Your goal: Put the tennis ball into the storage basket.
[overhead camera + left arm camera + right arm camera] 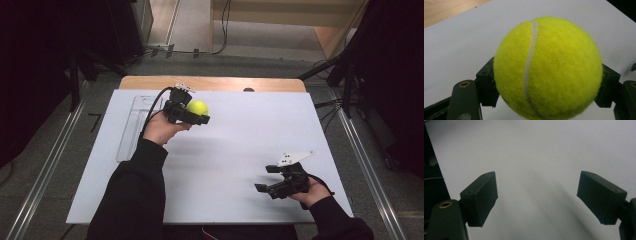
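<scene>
Your left hand-held gripper holds the ball above the far bench — carrying step. Right hand-held gripper waits wide, empty — next, pick a spot and lower gently.

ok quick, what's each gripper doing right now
left gripper: shut on the tennis ball, held above the table.
right gripper: open, nothing between its jaws.

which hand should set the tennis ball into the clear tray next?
Left, probably. The left gripper is already shut on the tennis ball, beside the clear tray. The right gripper hangs open and empty at the white board's near right corner.
</scene>
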The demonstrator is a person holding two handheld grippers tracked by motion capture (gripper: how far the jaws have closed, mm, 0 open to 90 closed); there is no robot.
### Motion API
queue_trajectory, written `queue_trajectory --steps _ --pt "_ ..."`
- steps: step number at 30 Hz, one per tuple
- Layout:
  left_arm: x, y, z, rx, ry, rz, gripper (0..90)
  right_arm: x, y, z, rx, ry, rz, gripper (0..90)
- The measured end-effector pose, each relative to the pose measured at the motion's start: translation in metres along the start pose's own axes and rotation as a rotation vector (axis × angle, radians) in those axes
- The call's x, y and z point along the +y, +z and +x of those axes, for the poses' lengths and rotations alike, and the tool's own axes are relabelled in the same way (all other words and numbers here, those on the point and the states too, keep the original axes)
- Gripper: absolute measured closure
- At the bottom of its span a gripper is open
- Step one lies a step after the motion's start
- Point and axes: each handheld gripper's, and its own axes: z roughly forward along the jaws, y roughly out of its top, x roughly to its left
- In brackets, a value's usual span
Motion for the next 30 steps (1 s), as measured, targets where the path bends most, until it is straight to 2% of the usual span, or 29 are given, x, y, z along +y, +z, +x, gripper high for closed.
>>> queue_trajectory --steps 18,30 --pt "-0.009 -0.016 0.017 0.006 -0.049 -0.01 25.7 0.002 0.0 -0.001 -0.006 -0.015 0.002 14.8" --pt "-0.016 -0.026 0.031 0.04 -0.083 -0.015 25.7 0.004 0.001 0.0 -0.003 -0.016 0.005 14.8"
